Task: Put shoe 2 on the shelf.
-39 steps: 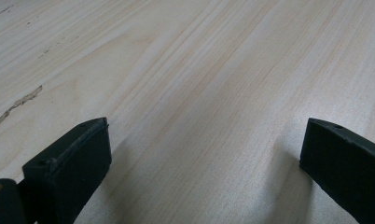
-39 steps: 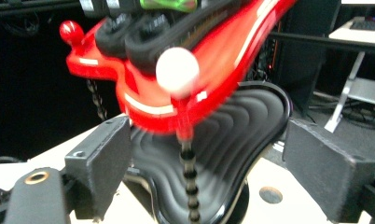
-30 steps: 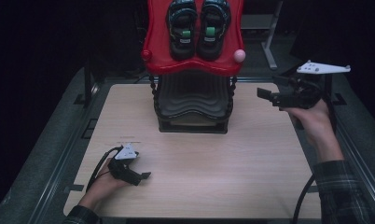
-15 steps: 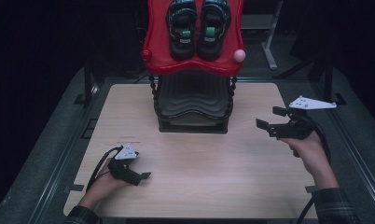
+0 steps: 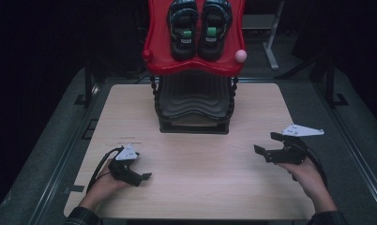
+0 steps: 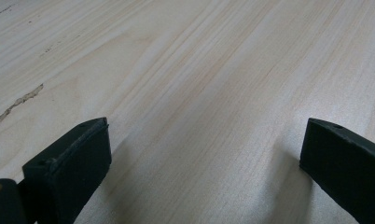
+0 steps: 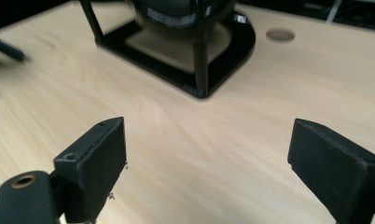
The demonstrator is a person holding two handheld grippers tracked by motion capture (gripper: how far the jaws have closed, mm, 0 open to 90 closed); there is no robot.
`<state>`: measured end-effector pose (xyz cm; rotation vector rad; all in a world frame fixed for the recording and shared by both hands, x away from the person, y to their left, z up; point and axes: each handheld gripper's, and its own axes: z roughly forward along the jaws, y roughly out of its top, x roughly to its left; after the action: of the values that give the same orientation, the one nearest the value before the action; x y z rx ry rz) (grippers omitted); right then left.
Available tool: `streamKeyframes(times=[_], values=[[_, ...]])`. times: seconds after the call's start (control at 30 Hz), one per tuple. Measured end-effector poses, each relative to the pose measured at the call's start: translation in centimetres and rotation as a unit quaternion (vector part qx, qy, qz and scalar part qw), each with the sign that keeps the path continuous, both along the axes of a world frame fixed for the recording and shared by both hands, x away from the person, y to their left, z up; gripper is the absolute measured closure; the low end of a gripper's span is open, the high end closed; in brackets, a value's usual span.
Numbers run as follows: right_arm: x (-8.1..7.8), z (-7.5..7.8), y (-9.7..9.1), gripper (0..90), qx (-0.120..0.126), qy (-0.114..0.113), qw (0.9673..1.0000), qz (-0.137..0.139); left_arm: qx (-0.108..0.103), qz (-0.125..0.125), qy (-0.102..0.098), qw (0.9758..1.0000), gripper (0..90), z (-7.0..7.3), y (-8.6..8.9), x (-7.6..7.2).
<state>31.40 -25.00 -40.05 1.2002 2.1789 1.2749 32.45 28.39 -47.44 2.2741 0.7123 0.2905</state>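
Note:
A pair of black shoes [image 5: 198,26] with green marks lies on the red top shelf [image 5: 193,61] of a black rack [image 5: 193,105] at the back middle of the wooden table [image 5: 200,178]. My left gripper [image 5: 142,176] rests on the table at the front left, open, with bare wood between its jaws [image 6: 204,158]. At the front right, my right gripper [image 5: 267,144] is held low over the table, open and holding nothing. In the right gripper view it [image 7: 206,158] faces the rack's black base [image 7: 190,51], some way off.
A pink ball [image 5: 241,56] sticks out at the right edge of the red shelf, a red knob [image 5: 147,55] at its left. A round hole [image 7: 280,34] sits in the tabletop beyond the rack base. Dark floor surrounds the table.
My right gripper has come down from high at the back right to low over the front right of the table. The left gripper has stayed put.

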Motion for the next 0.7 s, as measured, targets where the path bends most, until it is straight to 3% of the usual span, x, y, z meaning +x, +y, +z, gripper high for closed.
streamKeyframes(times=[0.1, 0.37, 0.5, 0.7], values=[[-0.6, -1.2, 0.3, 9.5, -0.024, 0.012, 0.9996, -0.001, 0.000, 0.000, 0.000, 1.0000, 1.1, 0.0, 0.0, 0.0], [-2.0, -4.0, 0.2, 9.0, -0.043, 0.046, 0.9980, -0.003, 0.000, 0.000, -0.001, 1.0000, 1.1, 0.0, 0.0, 0.0], [-2.6, -5.8, 0.0, 8.1, -0.075, 0.058, 0.9955, -0.010, 0.000, 0.001, -0.001, 1.0000, 1.1, 0.0, 0.0, 0.0], [-3.1, -7.5, -0.4, 3.8, -0.100, 0.077, 0.9919, -0.016, 0.002, 0.000, 0.000, 1.0000, 1.1, 0.0, 0.0, 0.0]])
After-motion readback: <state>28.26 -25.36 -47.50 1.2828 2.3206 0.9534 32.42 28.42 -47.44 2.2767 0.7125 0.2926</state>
